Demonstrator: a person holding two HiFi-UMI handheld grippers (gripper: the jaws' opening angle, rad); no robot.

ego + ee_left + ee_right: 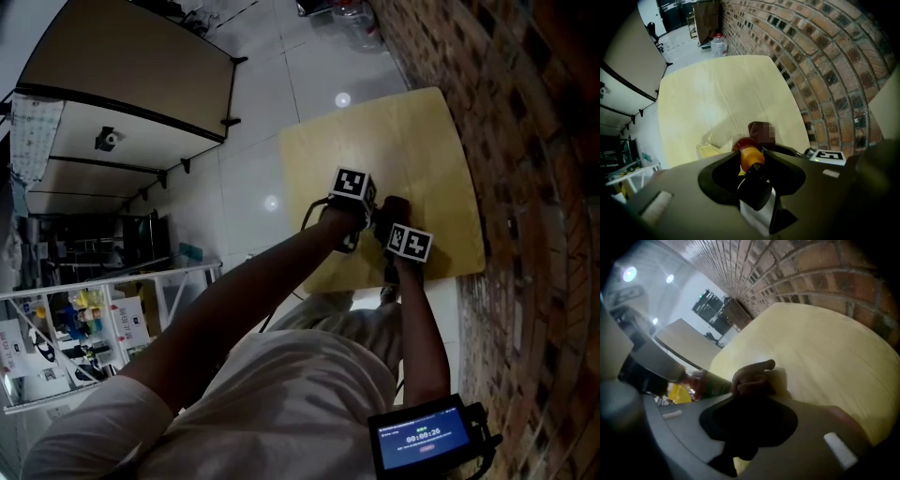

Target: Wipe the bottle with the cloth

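One bottle (751, 157), orange at the neck, is clamped between the jaws of the left hand-held gripper (752, 165) over the pale wooden worktop (422, 141). A dark brown cloth (751, 379) is bunched in the closed jaws of the right hand-held gripper (750, 397), right at the bottle's top end. Both are near the worktop's front edge, beside a brick wall (525, 141).

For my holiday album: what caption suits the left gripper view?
Left tongs grip a bottle, a brown cloth at its far end, over a pale wooden table.
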